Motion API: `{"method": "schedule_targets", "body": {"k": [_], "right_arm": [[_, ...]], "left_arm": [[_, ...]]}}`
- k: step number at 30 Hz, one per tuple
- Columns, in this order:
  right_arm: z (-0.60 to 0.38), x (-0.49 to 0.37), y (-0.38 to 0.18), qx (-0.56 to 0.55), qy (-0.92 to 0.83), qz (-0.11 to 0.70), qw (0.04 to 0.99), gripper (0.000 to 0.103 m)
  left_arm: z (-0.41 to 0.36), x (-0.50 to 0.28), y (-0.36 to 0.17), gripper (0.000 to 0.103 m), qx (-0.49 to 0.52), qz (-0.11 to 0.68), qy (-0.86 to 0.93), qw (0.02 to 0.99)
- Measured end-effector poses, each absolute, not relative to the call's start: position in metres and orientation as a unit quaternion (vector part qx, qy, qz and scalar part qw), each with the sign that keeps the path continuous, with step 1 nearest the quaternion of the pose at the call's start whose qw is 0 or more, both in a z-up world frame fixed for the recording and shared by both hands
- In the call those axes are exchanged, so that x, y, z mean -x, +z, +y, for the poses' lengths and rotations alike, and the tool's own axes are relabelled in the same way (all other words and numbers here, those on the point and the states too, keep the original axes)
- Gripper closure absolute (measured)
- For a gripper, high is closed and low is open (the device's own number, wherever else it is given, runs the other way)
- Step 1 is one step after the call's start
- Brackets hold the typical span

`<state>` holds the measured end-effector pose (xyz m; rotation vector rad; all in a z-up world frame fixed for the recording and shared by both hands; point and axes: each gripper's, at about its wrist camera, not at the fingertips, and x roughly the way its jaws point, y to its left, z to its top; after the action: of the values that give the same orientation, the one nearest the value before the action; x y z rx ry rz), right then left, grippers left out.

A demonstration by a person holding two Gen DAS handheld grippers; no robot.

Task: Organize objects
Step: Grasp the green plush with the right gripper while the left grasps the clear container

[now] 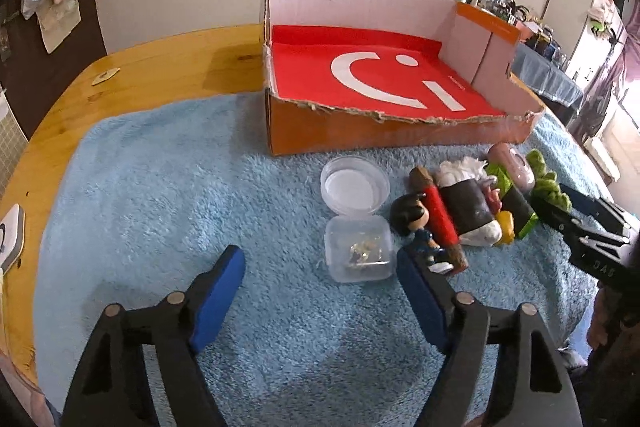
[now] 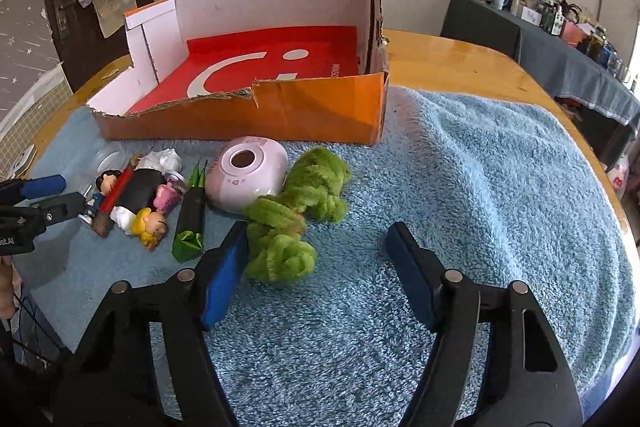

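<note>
My left gripper hovers open over the blue towel. A small square clear box of tiny items sits between its fingers, close to the right pad; neither pad presses on it. Beside the box stand a black-haired figurine and a red-and-brown stick. My right gripper is open around a green fuzzy toy, whose lower coil touches the left pad; the right pad is well clear. A pink round device lies just behind the toy. The orange cardboard box with a red floor stands beyond.
A round clear dish, a black-and-white roll, a yellow figurine and a dark green-ended packet lie in a row on the towel. The towel covers a wooden table. My left gripper shows at the right wrist view's left edge.
</note>
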<state>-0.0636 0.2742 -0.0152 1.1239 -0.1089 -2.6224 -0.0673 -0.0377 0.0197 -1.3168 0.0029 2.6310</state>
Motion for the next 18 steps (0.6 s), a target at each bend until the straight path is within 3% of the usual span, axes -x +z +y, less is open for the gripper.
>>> {"method": "schedule_targets", "body": {"k": [3, 7, 12, 14, 18], "right_arm": [[0.2741, 0.0635, -0.0149, -0.389, -0.909, -0.037, 0.145, 0.036], [0.2712, 0.0626, -0.0140, -0.386, -0.910, -0.028, 0.148, 0.053], [0.2709, 0.0594, -0.0129, -0.382, -0.910, -0.033, 0.161, 0.073], [0.2723, 0.0583, -0.0124, -0.380, -0.909, -0.039, 0.168, 0.075], [0.2717, 0.0556, -0.0114, -0.377, -0.910, -0.036, 0.172, 0.077]], "left_arm": [[-0.0364, 0.0683, 0.0197, 0.025, 0.442, 0.004, 0.891, 0.101], [-0.0330, 0.0711, 0.0212, 0.035, 0.438, 0.002, 0.892, 0.109], [-0.0280, 0.0703, 0.0225, 0.055, 0.436, -0.006, 0.891, 0.125], [-0.0271, 0.0693, 0.0223, 0.062, 0.437, -0.009, 0.890, 0.128], [-0.0292, 0.0660, 0.0228, 0.063, 0.434, -0.020, 0.892, 0.129]]}}
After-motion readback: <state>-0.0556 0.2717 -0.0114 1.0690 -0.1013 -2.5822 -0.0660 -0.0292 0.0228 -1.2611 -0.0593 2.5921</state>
